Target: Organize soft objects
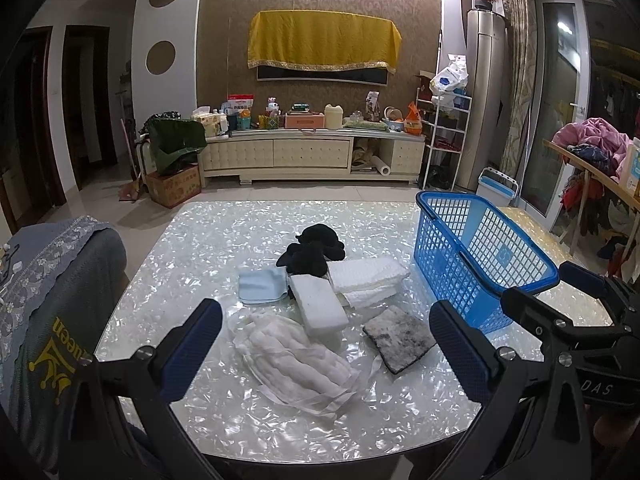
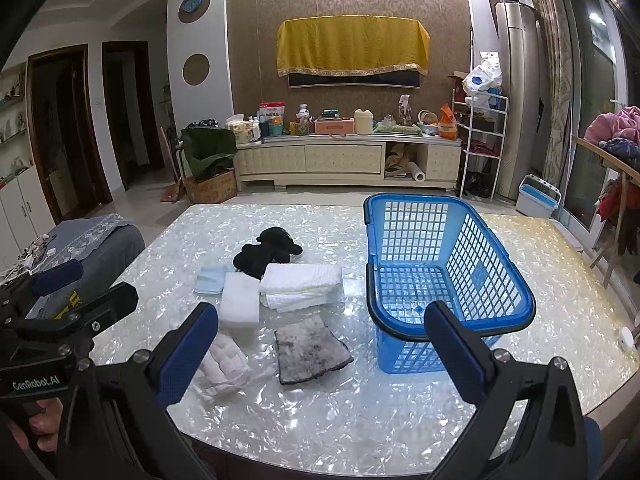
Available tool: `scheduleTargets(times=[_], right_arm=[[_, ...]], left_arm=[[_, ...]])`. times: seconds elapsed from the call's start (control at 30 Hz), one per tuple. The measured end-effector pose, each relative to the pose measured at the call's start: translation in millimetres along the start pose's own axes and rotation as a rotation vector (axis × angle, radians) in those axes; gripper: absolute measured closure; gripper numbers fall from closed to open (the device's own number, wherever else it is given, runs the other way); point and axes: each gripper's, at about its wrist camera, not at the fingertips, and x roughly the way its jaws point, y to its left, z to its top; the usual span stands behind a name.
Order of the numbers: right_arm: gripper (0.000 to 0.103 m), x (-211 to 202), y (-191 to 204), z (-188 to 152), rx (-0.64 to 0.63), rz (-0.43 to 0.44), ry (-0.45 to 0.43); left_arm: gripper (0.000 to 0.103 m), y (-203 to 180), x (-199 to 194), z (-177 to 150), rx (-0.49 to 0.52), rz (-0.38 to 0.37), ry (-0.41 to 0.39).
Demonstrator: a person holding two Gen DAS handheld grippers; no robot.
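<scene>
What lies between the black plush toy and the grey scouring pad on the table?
The folded white towel lies between the black plush toy and the grey scouring pad, touching the toy; bare table separates towel and pad. The right wrist view shows it best.

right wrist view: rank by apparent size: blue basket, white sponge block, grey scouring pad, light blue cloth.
1. blue basket, by far the largest
2. grey scouring pad and white sponge block: look alike; the pad lies nearer the camera, so no ranking
3. light blue cloth, smallest and farther off
</scene>
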Motion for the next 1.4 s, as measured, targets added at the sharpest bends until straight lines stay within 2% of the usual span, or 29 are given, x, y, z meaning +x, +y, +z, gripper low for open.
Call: scheduleTargets(times=[1.4], right_arm=[[0.0, 0.0, 0.6, 1.9, -0.007, -0.007, 0.046]], left_arm=[[0.0, -1.8, 1.3, -2.0, 0.005, -0.001, 0.015]])
